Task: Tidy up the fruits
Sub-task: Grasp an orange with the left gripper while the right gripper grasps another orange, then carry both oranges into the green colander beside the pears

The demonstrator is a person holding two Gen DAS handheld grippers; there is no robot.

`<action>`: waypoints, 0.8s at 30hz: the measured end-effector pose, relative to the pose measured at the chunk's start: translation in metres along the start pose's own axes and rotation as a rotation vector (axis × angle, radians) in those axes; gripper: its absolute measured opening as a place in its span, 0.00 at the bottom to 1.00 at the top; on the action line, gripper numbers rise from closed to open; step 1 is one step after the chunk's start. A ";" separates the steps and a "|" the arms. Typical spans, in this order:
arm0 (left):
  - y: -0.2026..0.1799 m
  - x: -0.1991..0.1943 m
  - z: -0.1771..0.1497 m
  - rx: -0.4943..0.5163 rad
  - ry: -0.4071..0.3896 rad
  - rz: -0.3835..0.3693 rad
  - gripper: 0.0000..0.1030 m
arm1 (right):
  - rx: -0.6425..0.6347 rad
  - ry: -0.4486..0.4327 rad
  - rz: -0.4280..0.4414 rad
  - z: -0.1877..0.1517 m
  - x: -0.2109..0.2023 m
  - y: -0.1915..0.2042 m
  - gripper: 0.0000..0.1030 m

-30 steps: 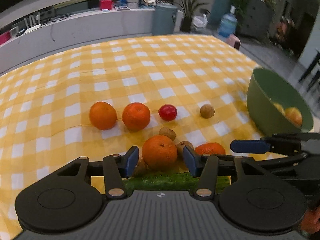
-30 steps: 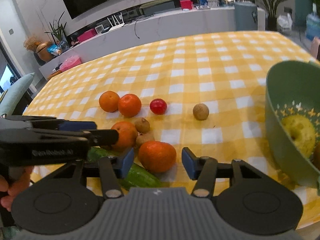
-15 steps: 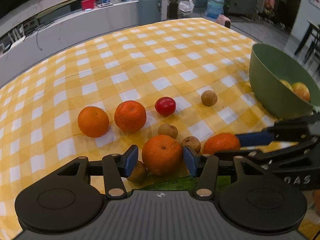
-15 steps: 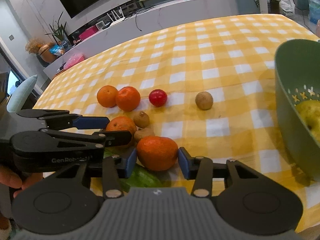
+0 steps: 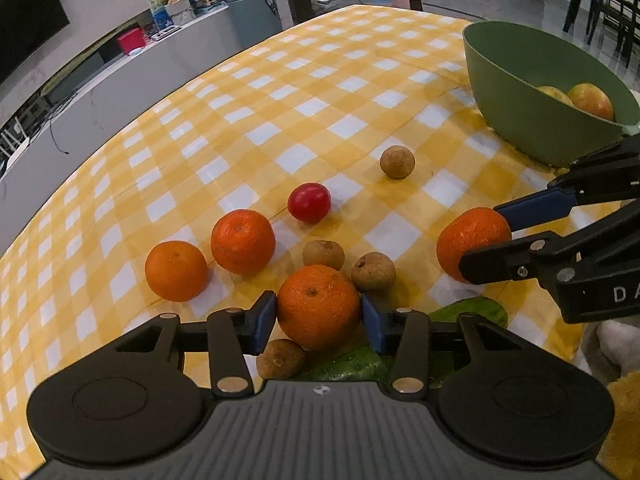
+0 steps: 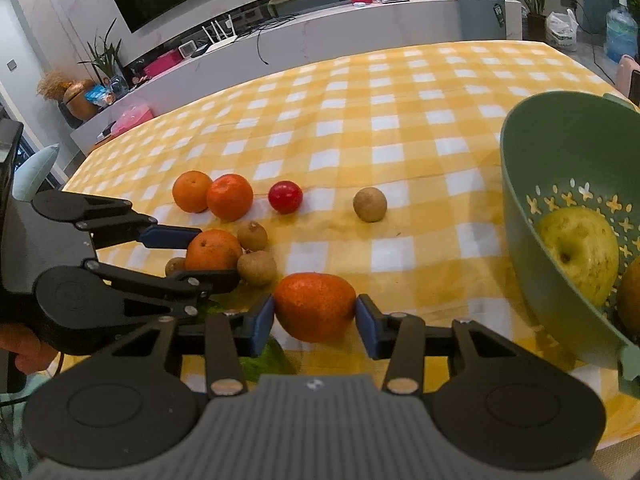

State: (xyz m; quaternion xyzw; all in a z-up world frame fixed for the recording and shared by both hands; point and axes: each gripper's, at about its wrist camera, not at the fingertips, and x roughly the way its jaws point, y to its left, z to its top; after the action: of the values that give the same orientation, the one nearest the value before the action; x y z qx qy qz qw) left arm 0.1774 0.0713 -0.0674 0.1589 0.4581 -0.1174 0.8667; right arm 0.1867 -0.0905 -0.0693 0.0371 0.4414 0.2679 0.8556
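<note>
Right wrist view shows my right gripper [image 6: 315, 318] pinching a tangerine [image 6: 315, 306] just near-left of the green bowl [image 6: 520, 208], while my left gripper [image 5: 319, 316] clamps an orange [image 5: 319, 306] farther left.

Yellow-and-white checked cloth [image 5: 320, 92], green bowl [image 5: 516, 92], orange tangerines [image 5: 319, 306].

Two oranges [image 5: 208, 256] lie left of the tomato [image 5: 309, 202]; the bowl [image 5: 520, 120] stands far right, holding apples [image 5: 591, 101].
</note>
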 end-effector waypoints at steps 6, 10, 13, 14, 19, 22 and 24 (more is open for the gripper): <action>0.002 -0.021 0.004 -0.049 -0.027 0.024 0.50 | -0.010 -0.028 0.015 0.001 -0.013 0.001 0.40; -0.005 -0.043 0.010 -0.045 -0.047 0.047 0.50 | -0.017 -0.063 0.027 0.001 -0.031 0.000 0.40; -0.013 -0.062 0.015 -0.035 -0.062 0.051 0.50 | -0.023 -0.098 0.034 0.001 -0.048 -0.002 0.40; -0.016 -0.067 0.017 -0.034 -0.067 0.050 0.50 | -0.027 -0.110 0.035 0.001 -0.054 -0.003 0.40; -0.032 -0.089 0.030 -0.057 -0.106 0.023 0.50 | -0.054 -0.174 0.025 0.003 -0.086 -0.012 0.40; -0.037 -0.098 0.042 -0.105 -0.139 -0.048 0.50 | -0.082 -0.208 0.000 0.004 -0.108 -0.022 0.40; -0.041 -0.103 0.050 -0.133 -0.163 -0.108 0.50 | -0.100 -0.225 -0.019 0.005 -0.122 -0.032 0.40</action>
State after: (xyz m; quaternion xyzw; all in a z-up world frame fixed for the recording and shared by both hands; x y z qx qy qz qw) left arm 0.1441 0.0201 0.0376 0.0658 0.4006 -0.1457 0.9022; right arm 0.1470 -0.1763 0.0135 0.0200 0.3291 0.2758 0.9029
